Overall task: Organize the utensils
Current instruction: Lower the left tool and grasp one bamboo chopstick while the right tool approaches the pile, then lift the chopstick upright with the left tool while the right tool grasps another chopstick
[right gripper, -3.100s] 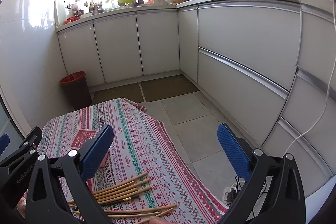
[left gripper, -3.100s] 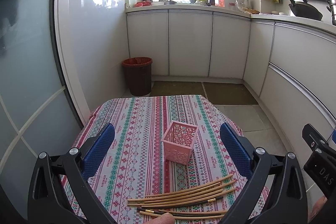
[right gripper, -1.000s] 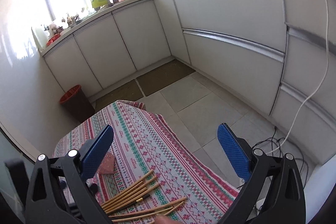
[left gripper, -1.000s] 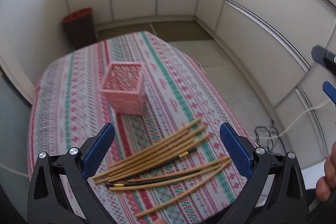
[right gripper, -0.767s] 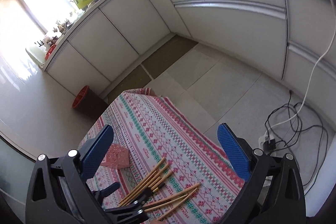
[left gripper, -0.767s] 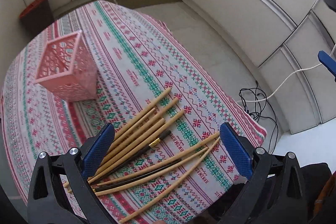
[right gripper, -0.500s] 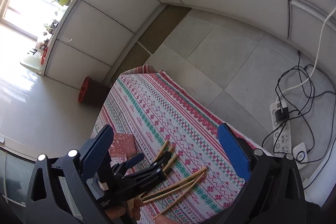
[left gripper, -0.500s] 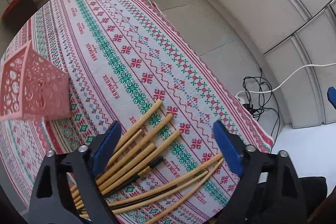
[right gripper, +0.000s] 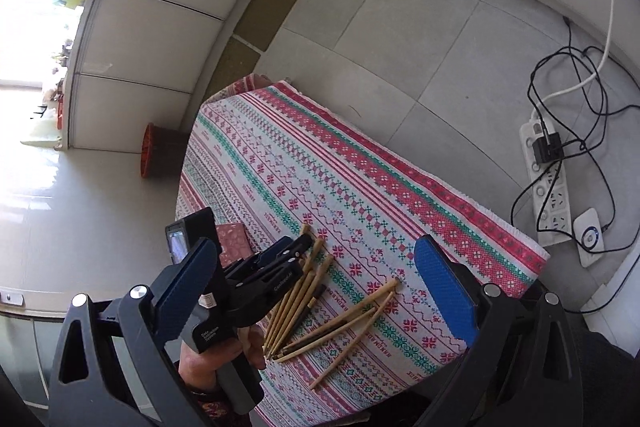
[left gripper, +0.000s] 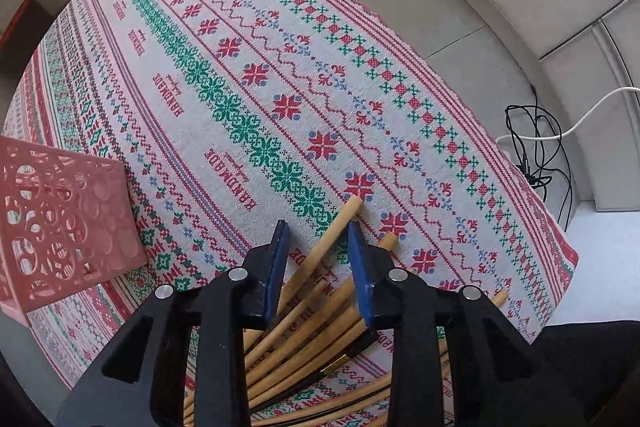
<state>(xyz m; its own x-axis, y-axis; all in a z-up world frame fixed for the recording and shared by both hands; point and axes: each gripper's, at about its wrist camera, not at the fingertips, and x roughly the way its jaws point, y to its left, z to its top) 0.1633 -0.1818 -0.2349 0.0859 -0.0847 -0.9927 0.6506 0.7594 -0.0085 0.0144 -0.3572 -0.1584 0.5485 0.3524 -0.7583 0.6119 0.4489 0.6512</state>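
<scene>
Bamboo chopstick (left gripper: 320, 254) straddled by half-closed blue-padded left gripper (left gripper: 318, 265), untouched; blue-padded right gripper (right gripper: 316, 291) spread wide, empty; tan sticks fanned.

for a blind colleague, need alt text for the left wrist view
The left tool, nearly closed, straddles the top chopstick of a bamboo pile on a patterned tablecloth. A pink lattice basket stands at the left.
</scene>
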